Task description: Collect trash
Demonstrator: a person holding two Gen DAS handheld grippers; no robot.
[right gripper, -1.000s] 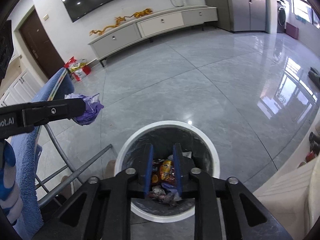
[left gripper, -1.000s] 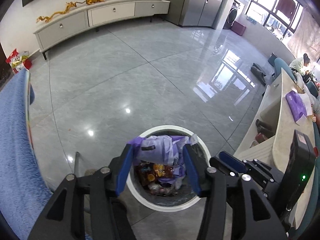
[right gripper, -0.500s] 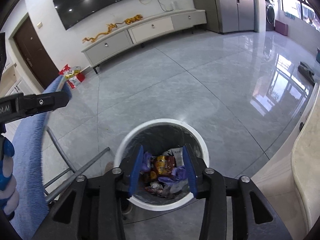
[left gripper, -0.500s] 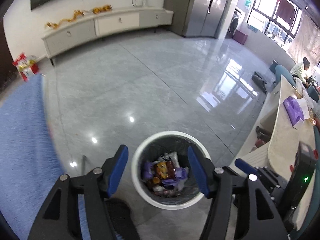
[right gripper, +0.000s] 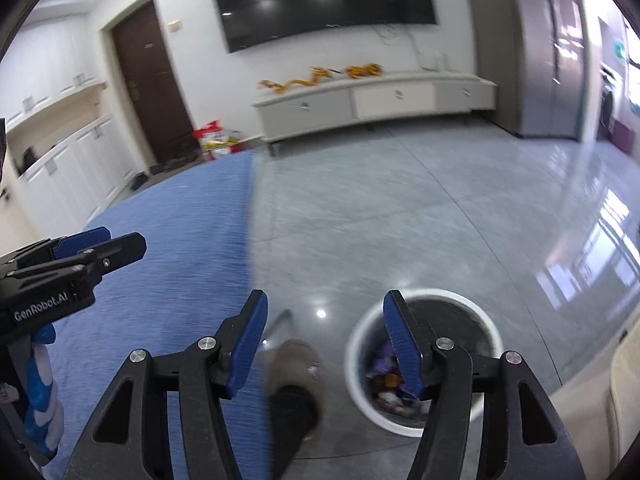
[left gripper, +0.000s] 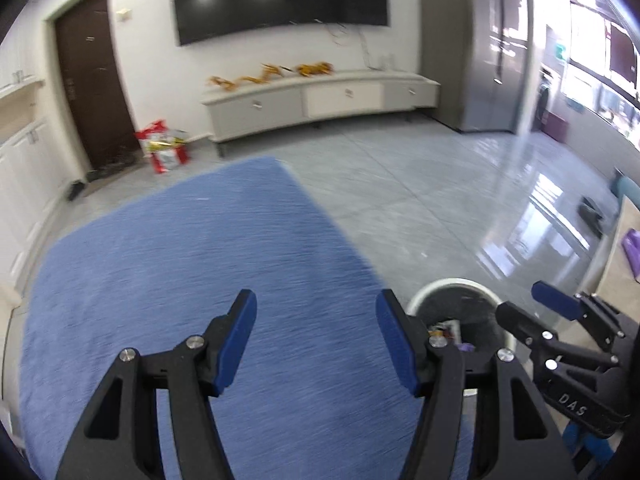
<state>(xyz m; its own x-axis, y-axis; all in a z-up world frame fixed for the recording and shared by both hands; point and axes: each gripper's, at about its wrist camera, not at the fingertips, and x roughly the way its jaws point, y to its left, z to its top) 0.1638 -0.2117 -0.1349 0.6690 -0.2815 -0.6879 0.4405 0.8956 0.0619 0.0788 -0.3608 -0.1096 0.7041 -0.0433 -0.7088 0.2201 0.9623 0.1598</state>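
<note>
A white round trash bin with a dark liner stands on the grey floor, holding several wrappers. It also shows in the left wrist view, low right. My left gripper is open and empty over the blue cloth surface. My right gripper is open and empty, its right finger over the bin's left rim. The left gripper also shows at the left edge of the right wrist view, and the right gripper at the right of the left wrist view.
A person's foot in a brown slipper stands left of the bin. A beige counter edge is at the right. A low TV cabinet, a dark door and a red bag are at the far wall.
The purple wrapper left my left gripper and landed in the bin. Both grippers opened wider and swung left and up, away from the bin toward the blue cloth.
</note>
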